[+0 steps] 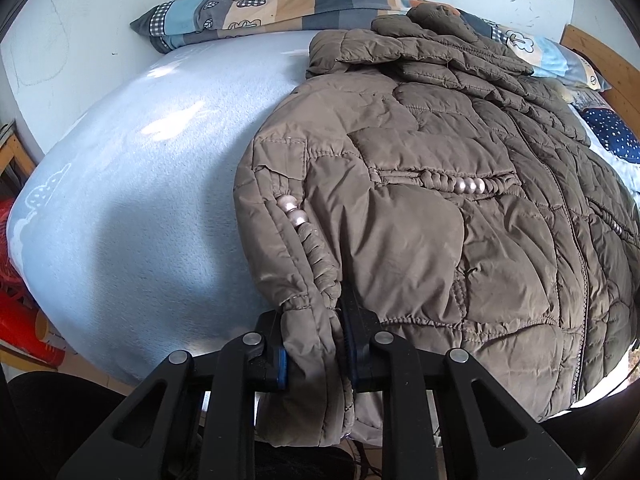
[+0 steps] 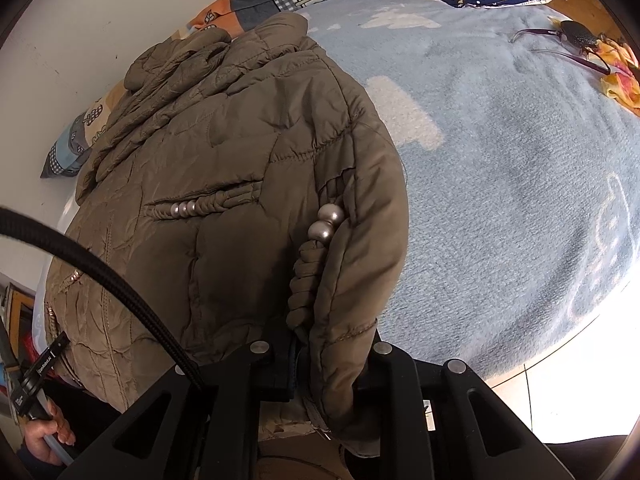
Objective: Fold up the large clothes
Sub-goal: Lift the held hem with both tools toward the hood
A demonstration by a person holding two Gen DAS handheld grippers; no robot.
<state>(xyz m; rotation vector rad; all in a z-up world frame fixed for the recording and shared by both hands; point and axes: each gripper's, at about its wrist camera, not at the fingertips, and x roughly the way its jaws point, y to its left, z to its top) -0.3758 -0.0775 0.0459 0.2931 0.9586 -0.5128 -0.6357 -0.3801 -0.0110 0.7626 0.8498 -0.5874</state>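
Already both grippers are clamped on the olive quilted jacket point(image 1: 420, 200), which lies spread on the pale blue fleece blanket point(image 1: 132, 200). The left gripper point(image 1: 316, 344) pinches a sleeve cuff at the jacket's near hem; the right gripper point(image 2: 324, 364) grips the opposite cuff (pearl-like beads point(image 2: 326, 222) sit just above its fingers). Bare blanket stretches wide on each outer side. Beyond the collar lies a patchwork pillow point(image 1: 240, 16); spectacles point(image 2: 568, 44) rest near the far right edge.
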